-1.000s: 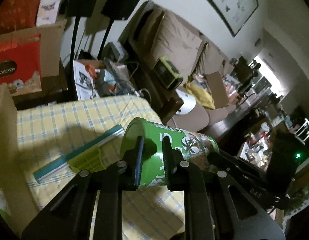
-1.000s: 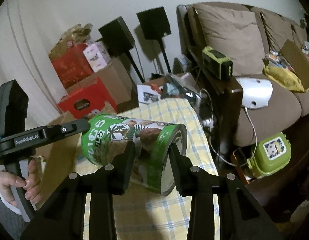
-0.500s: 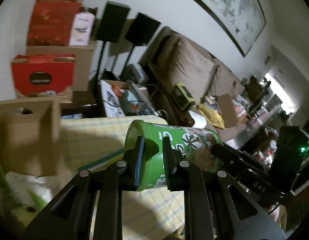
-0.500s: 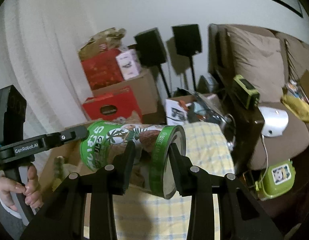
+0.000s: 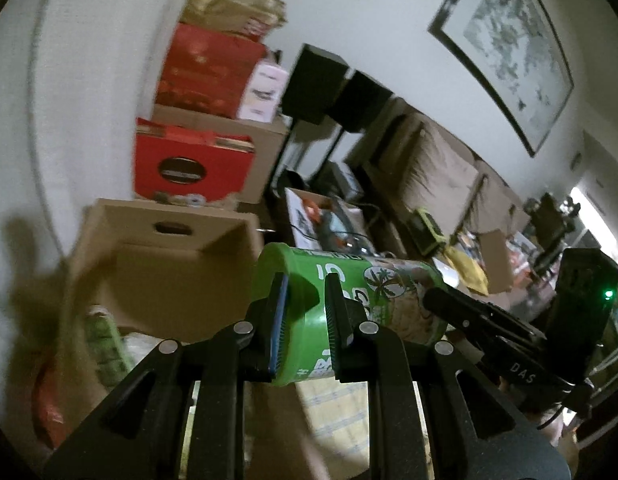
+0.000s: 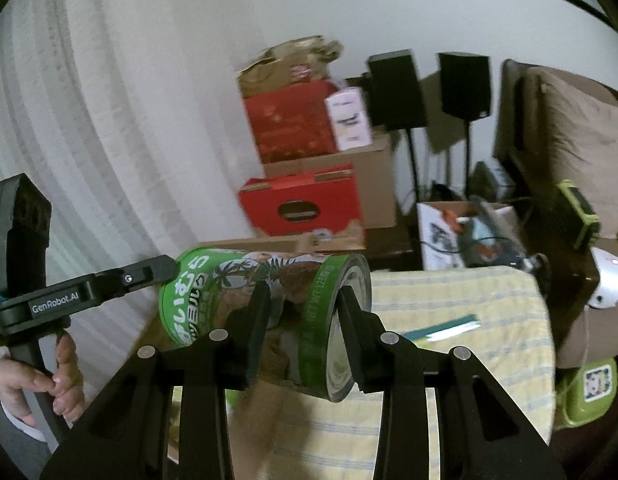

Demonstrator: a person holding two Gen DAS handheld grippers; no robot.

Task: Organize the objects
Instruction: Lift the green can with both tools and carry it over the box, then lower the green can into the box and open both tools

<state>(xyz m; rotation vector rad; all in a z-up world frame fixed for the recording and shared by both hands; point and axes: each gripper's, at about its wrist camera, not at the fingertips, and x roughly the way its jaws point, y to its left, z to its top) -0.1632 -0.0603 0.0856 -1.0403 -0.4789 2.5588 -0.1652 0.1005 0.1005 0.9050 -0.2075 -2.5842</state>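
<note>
A green can [image 5: 349, 300] with palm-tree print lies on its side in the air, held between both grippers; it also shows in the right wrist view [image 6: 269, 300]. My left gripper [image 5: 305, 320] is shut on its lid-end rim. My right gripper [image 6: 303, 316] is shut on its metal-bottom end. The can hangs above the edge of an open cardboard box [image 5: 157, 256] that holds packets. A table with a yellow checked cloth [image 6: 469, 320] lies below and to the right.
A teal and white flat packet [image 6: 445, 326] lies on the cloth. Stacked red and brown boxes [image 6: 305, 160] stand behind against the wall. Two black speakers on stands [image 6: 429, 88] and a brown sofa [image 6: 581, 140] are to the right.
Both grippers have carried the can up and to the left, away from the middle of the cloth and over toward the open cardboard box. The grips are unchanged.
</note>
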